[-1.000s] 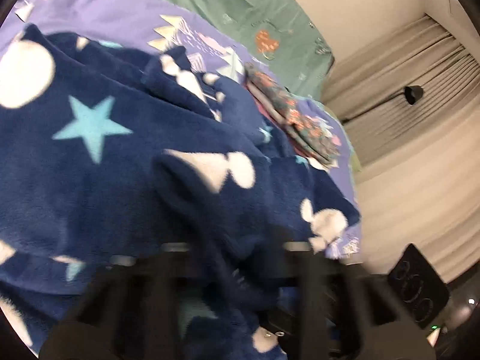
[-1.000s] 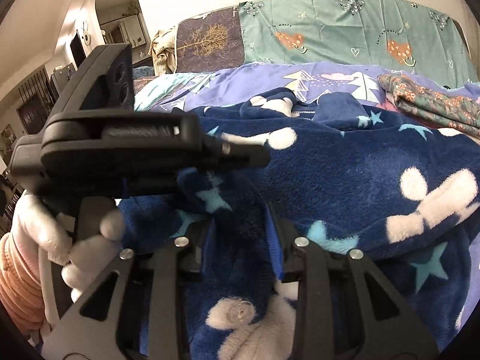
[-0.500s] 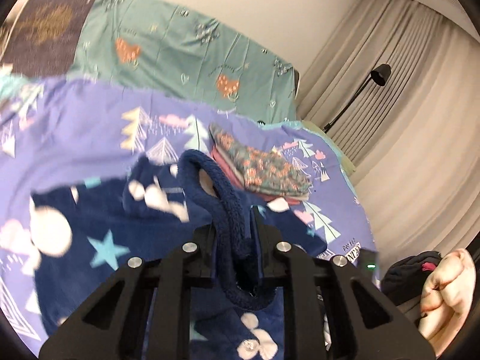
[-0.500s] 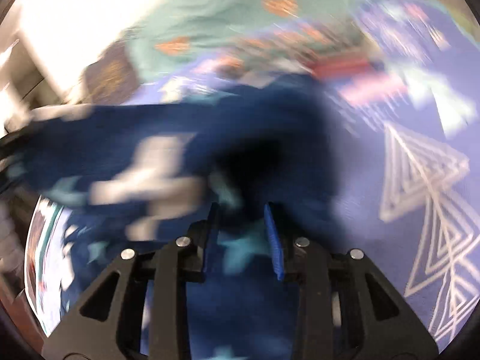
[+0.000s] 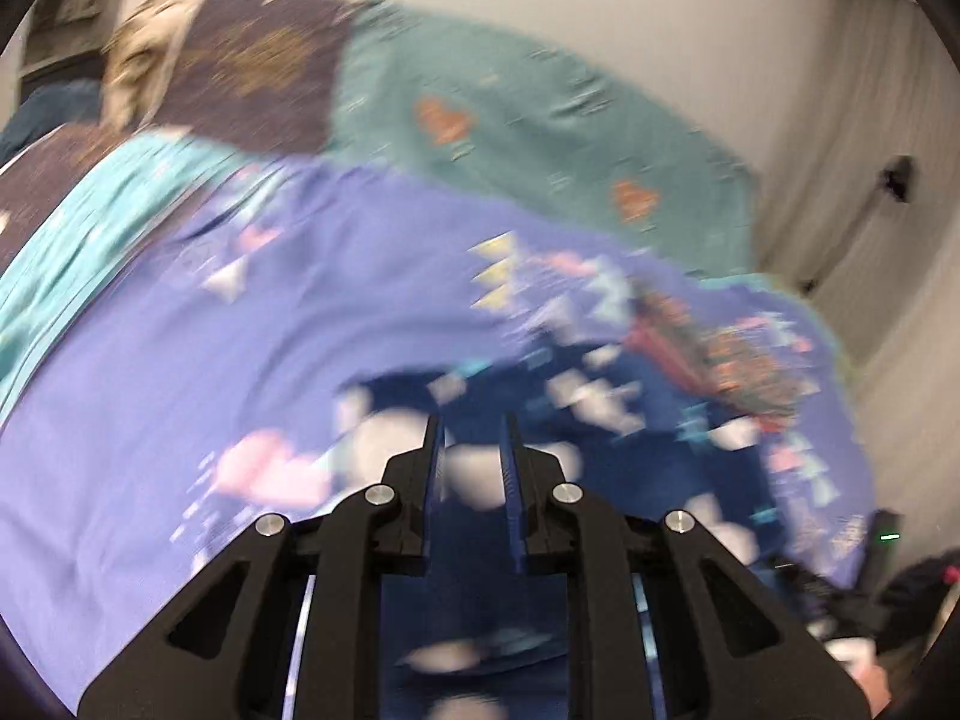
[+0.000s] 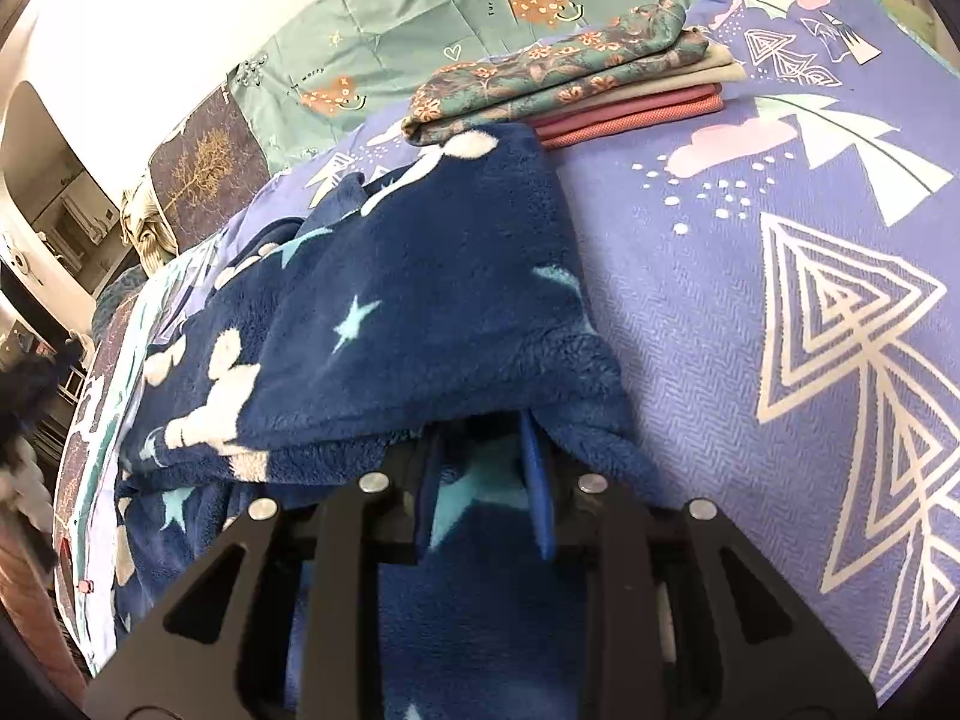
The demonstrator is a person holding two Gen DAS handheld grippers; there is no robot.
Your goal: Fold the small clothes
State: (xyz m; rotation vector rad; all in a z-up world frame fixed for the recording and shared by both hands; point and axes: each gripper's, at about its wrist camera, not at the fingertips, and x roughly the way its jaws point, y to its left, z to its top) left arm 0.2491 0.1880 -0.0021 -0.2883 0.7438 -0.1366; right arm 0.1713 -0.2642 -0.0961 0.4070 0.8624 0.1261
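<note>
Start with your left gripper (image 5: 471, 456): its 2 jaws stand apart with nothing between them, and the view is smeared by motion. The navy fleece garment (image 5: 540, 402) lies on the purple bedspread (image 5: 180, 372) ahead of and beneath those fingers, not touching them as far as the blur allows. Slow that hand down so you can pick the next edge cleanly; I judge a fast swing here risks snagging the loose pile and pulling the fold askew.

Move across to your right gripper (image 6: 483, 480). Its jaws are spread, and fleece lies between and over the blue pads (image 6: 536, 480), but whether they pinch anything I cannot tell. The navy fleece garment (image 6: 420, 300) has 1 flap laid over its lower layer, the folded edge sitting directly over the fingertips and running away toward the stack of folded clothes (image 6: 570, 78), which its far corner overlaps or touches. To finish this fold well, draw the right fingers straight back and low from under the flap, so the thick pile settles without dragging. Then check that the flap's right edge stays straight along the bedspread (image 6: 750, 240). The fabric looks bulky and springy, so I expect it to need pressing flat before the next fold.
</note>
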